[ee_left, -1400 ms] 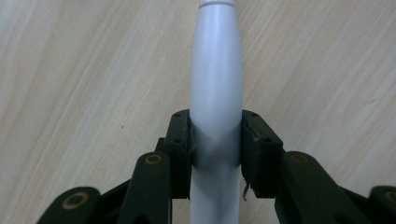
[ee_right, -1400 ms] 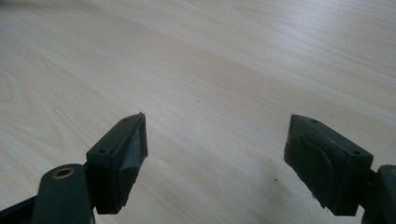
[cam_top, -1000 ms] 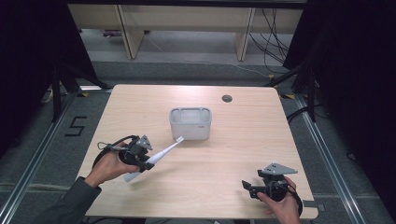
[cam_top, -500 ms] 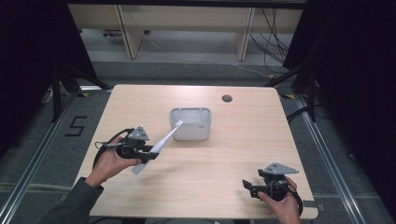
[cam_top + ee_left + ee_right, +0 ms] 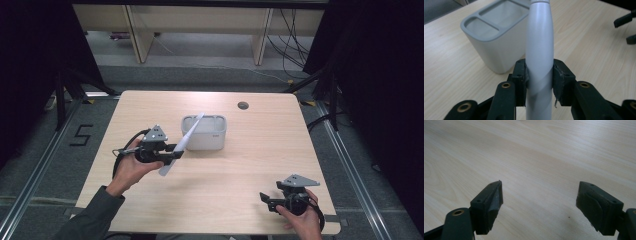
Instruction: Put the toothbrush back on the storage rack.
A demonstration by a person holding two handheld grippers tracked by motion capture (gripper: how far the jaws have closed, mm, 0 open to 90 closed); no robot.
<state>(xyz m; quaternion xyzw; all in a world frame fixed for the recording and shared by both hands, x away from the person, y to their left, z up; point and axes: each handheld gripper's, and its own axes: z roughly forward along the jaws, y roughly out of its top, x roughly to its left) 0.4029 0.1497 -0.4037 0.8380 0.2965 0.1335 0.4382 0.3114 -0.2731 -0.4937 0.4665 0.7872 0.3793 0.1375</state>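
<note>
Pale wood grain covers the table, which takes up the middle of the high view. Left of centre in that view, the left gripper is held in a hand that comes in from the lower left, and its fingers pinch a long white tapered handle from both sides. In the left gripper view the handle runs straight up the middle of the frame, clamped between the two black pads, and its top passes out of the upper edge. In the high view the handle slants from lower left to upper right, its upper end lying over the rim of a grey rectangular holder that stands just above the frame's centre. The holder shows a narrow and a wider compartment in the upper left of the left gripper view, close behind the handle; whether the two touch cannot be told.

At the lower right of the high view the right gripper sits low over the table in the other hand. Its fingers are spread wide apart over bare wood.
</note>
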